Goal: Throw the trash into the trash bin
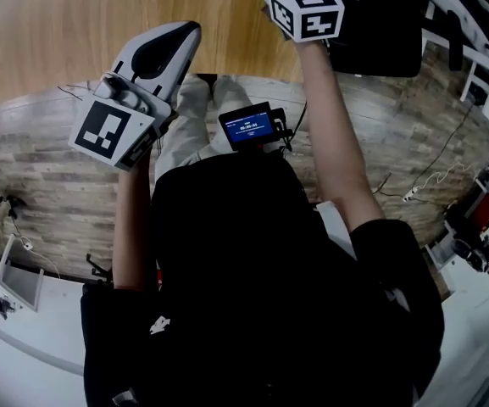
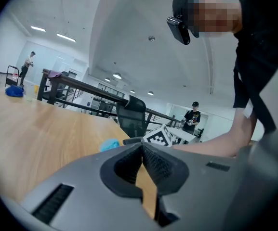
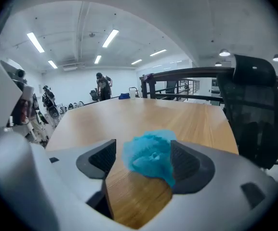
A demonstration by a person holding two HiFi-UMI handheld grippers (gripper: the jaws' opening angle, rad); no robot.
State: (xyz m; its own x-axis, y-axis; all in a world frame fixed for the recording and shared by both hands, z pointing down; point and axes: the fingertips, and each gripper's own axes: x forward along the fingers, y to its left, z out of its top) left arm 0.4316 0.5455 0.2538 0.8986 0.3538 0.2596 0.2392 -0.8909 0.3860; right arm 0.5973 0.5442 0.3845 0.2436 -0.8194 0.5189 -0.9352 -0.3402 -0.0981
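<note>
A crumpled light-blue wad of trash (image 3: pixel 151 155) lies on the wooden table (image 3: pixel 129 117), between the jaws of my right gripper (image 3: pixel 142 151). Those jaws stand open: the wad sits close against the right pad (image 3: pixel 184 160), and a gap separates it from the left pad. In the head view only the right gripper's marker cube (image 1: pixel 308 11) shows, at the top edge over the table. My left gripper (image 2: pixel 142 146) is shut with nothing in it and hovers over the table's near edge (image 1: pixel 186 30). It looks across at the blue wad (image 2: pixel 110 144) and the right gripper's cube (image 2: pixel 158 136). No trash bin is in view.
A black office chair (image 3: pixel 252 109) stands at the table's right side, also visible from the left gripper (image 2: pixel 131 114). A dark railing (image 3: pixel 177 81) runs behind the table. A small blue object (image 2: pixel 14 91) sits at the table's far end. People stand in the distance.
</note>
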